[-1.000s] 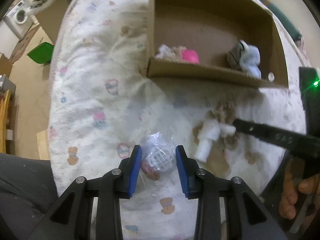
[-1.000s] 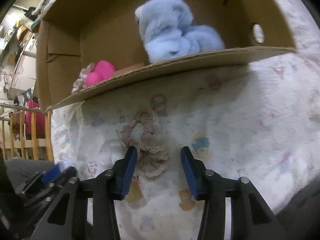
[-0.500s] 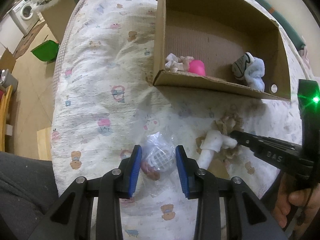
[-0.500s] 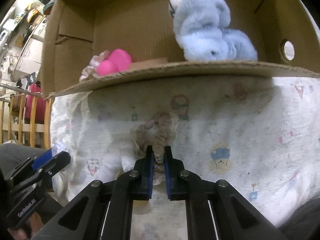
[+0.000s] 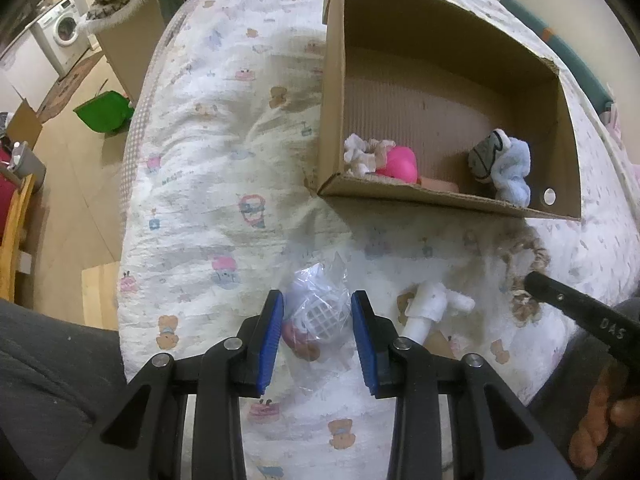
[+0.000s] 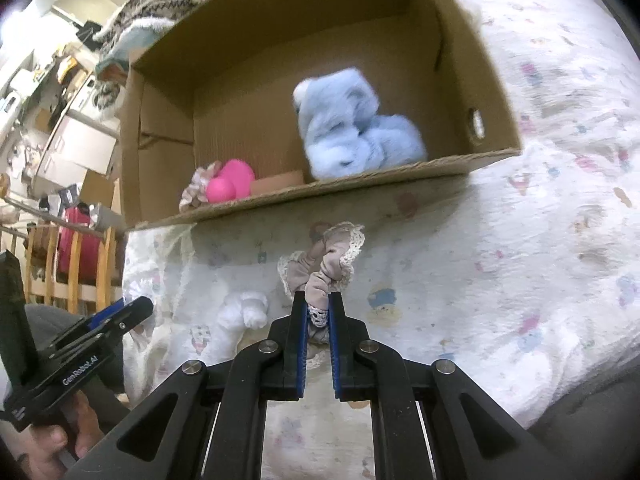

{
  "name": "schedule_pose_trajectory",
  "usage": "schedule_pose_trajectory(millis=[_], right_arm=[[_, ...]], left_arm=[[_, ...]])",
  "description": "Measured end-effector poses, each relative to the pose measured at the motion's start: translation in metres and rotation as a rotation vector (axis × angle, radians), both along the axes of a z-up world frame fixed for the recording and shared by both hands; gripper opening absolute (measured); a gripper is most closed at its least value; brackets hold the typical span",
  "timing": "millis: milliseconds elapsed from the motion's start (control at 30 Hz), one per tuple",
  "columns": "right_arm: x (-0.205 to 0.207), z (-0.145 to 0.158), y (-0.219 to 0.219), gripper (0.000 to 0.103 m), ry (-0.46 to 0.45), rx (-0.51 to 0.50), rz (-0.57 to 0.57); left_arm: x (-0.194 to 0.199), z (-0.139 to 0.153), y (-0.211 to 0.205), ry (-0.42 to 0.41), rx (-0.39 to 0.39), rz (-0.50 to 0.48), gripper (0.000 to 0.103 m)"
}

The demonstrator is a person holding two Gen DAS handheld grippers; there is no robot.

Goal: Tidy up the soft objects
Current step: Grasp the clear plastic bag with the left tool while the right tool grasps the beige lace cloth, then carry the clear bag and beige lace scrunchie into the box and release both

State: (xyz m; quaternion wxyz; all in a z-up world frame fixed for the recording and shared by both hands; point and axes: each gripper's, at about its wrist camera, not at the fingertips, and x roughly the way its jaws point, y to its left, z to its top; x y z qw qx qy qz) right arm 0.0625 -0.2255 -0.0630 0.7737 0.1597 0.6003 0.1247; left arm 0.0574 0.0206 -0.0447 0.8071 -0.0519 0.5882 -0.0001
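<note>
— So how far along were we on the bed (image 5: pixel 224 168)?

— Partway, we judged. The cardboard box (image 5: pixel 452 200) already held the blue plush toy (image 6: pixel 352 128), the pink toy (image 6: pixel 231 186) and a pale scrunchie (image 5: pixel 360 154). Three soft things were still outside it on the quilt: the beige lace scrunchie (image 6: pixel 332 260), the white plush piece (image 5: pixel 430 306) and the bagged mesh ball (image 5: pixel 316 312).

— And our grips?

— Our right hand-held gripper (image 6: pixel 318 312) was clamped shut on the beige lace scrunchie, with part of it off the quilt, just short of the box's near wall. Our left hand-held gripper (image 5: pixel 317 316) had its jaws apart on either side of the bagged mesh ball; whether the pads pressed the bag, we couldn't tell.

— Room to move?

— Plenty inside: the box floor lay bare between the pink toy and the blue plush toy. The near wall stood as a lip we reckoned we'd need to clear. The bed's edge dropped to the floor close on the left.
</note>
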Motion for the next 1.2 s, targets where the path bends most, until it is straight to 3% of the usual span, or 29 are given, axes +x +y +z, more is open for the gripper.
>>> schedule_pose_trajectory(millis=[367,667,1200], right_arm=[[-0.01,0.041,-0.019,0.011,-0.175,0.083,-0.038],[-0.02,0.062,-0.022,0.011,-0.265,0.142,-0.041],[-0.015,0.1,-0.028,0.011,-0.384,0.182,-0.074]], left_arm=[[-0.001,0.013,0.002,-0.06,0.011,0.008,0.031],[-0.004,0.023,0.001,-0.112,0.035,0.004,0.031],[0.008,0.085,-0.008,-0.275,0.057,-0.052,0.031]])
